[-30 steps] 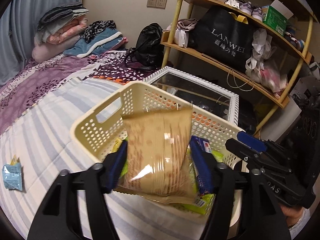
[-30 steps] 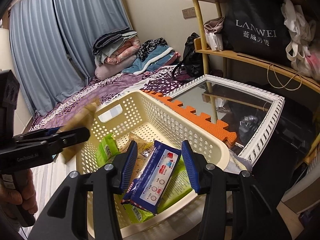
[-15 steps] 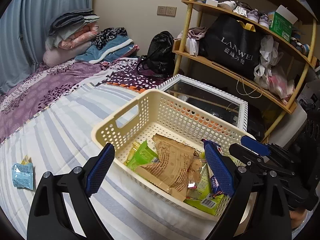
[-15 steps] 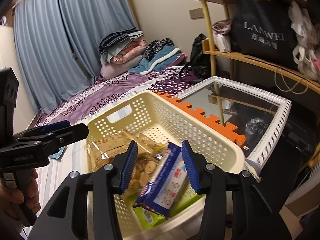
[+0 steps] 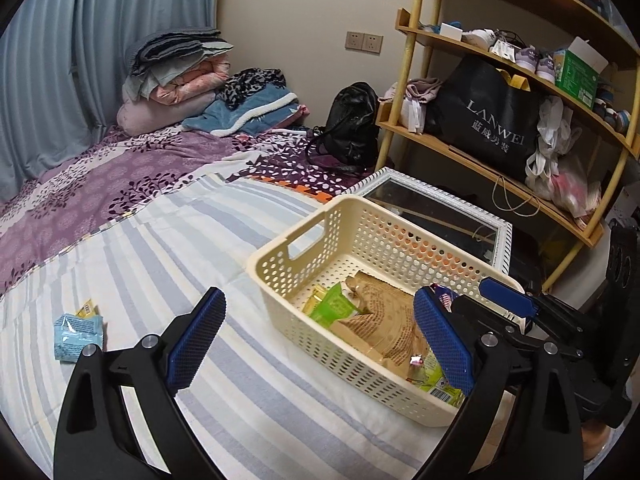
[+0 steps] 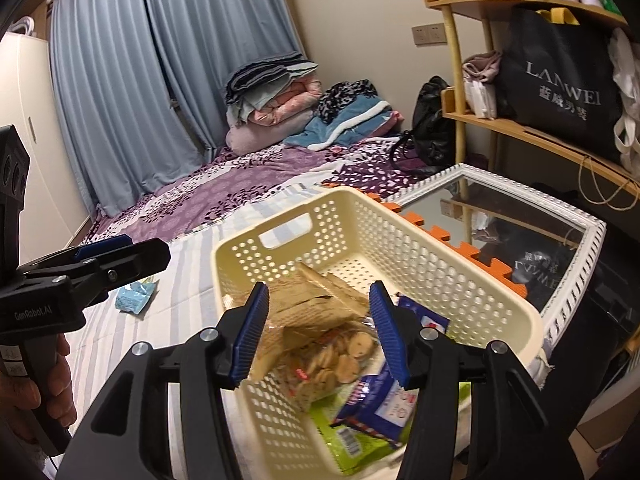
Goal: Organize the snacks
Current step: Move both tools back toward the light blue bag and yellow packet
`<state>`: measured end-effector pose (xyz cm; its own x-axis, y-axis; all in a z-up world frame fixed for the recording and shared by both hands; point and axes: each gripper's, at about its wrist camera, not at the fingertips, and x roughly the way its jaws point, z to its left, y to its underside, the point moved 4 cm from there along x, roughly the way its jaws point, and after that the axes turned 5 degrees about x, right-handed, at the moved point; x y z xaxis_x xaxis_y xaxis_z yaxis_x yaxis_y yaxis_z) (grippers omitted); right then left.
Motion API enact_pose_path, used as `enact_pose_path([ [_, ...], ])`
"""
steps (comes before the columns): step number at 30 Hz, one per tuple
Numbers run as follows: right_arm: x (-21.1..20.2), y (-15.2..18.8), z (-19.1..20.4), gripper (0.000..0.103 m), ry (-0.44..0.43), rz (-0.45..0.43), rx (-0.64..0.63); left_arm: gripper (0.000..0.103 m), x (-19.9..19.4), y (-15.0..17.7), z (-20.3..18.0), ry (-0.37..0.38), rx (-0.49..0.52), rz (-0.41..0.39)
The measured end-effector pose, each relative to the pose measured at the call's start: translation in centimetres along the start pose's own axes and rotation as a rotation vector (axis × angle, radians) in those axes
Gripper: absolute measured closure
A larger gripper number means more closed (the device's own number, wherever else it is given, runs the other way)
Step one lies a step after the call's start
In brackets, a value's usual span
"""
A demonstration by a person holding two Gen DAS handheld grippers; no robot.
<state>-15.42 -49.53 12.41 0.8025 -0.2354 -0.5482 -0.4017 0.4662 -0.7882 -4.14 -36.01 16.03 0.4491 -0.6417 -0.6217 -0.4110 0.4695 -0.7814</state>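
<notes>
The cream basket (image 5: 316,236) sits on the striped bed cover (image 5: 160,248) and it already has snacks in it: a big tan bag of cookies (image 6: 316,320), a green packet (image 5: 334,306) and a dark blue packet (image 6: 384,396). The left gripper (image 5: 316,344) has just been opening and now its jaws stand wide apart with nothing between them — so the step of dropping the cookie bag in the basket looks finished. The right gripper (image 6: 316,340) has just been opening a little too; its jaws are apart over the basket, and the cookie bag shows in the gap below them, but the pads do not look like they press on it. One small light blue snack (image 5: 78,334) is left out on the bed cover, well apart from the basket, with a bit of yellow wrapper (image 5: 87,309) just beside it. I think the next move is for the left gripper to swing over to that snack, come down with its jaws on both sides, and close softly, because the packet is thin and lies flat on soft cloth — it could slip away. The left view shows the blue snack clearly and the basket from its long side. The right view shows the round cookies through the clear part of the bag, and the person's hand (image 6: 36,392) holding the left gripper's handle.
</notes>
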Motion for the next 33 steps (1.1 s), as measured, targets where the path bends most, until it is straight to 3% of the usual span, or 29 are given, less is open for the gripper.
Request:
enact_pose_path([
  [21,1.5,1.1,7.3,0.05,-0.104,0.057,-0.097,0.007,-3.1,1.6,6.1,-0.085,-0.099,-0.023],
  [24,1.7,1.2,8.4,0.043,-0.114,0.059,-0.112,0.007,-3.5,1.9,7.2,-0.098,-0.117,-0.025],
  [33,2.8,2.1,11.3,0.043,-0.158,0.096,-0.153,0.007,-4.5,2.8,10.3,-0.138,-0.174,-0.026],
])
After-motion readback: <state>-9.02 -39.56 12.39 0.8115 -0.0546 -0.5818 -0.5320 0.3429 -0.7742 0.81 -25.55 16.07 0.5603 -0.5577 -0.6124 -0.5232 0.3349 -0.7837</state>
